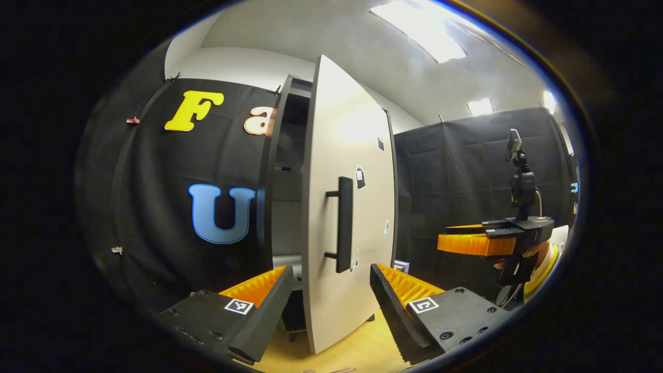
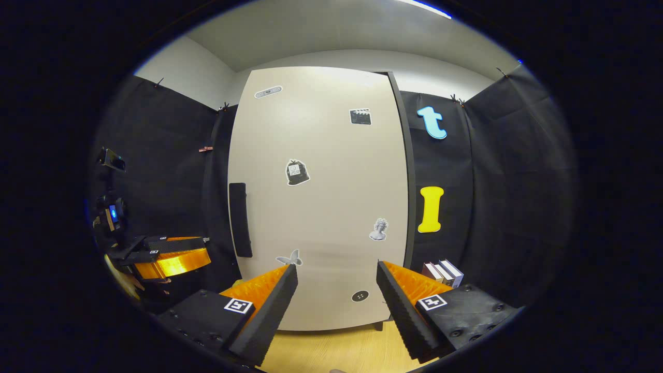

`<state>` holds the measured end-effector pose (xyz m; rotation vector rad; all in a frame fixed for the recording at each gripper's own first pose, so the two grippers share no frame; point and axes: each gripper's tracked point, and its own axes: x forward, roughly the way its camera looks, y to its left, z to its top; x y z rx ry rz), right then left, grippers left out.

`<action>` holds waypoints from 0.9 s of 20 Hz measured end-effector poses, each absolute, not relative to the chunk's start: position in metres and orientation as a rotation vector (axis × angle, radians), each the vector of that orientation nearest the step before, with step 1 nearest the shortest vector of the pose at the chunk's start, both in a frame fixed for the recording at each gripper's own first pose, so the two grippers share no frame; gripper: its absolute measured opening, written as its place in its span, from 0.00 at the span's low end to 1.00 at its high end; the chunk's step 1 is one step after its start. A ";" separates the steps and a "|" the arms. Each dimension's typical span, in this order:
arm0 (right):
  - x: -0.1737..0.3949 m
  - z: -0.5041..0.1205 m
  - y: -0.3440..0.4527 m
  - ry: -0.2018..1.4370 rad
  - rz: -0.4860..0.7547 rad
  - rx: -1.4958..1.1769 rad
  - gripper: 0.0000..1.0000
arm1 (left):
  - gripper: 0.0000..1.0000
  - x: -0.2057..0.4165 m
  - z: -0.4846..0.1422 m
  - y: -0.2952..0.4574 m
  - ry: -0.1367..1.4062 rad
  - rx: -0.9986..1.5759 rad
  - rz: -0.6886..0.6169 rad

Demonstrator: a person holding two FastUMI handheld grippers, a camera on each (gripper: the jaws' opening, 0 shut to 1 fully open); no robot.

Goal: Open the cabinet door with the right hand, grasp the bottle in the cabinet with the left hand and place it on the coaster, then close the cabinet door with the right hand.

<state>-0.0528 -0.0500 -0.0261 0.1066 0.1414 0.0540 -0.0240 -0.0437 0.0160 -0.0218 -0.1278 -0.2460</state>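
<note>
A wooden tabletop point(image 2: 331, 352) runs along the bottom of the frame beneath the cabinet door point(image 1: 347, 207), which stands ajar at centre. The left gripper point(image 1: 331, 305) is spread, empty. The right gripper point(image 2: 336, 305) is spread, facing the door's front; the bottle cannot be made out.

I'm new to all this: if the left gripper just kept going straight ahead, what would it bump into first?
Most likely the cabinet door, which stands ajar, edge-on between the open jaws of the left gripper. It would probably meet the door's front edge or the black handle, though depth is hard to judge here.
</note>
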 end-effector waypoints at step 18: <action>-0.055 -0.030 -0.072 0.129 0.083 0.060 0.97 | 0.93 -0.002 0.022 -0.121 -0.122 0.063 -0.225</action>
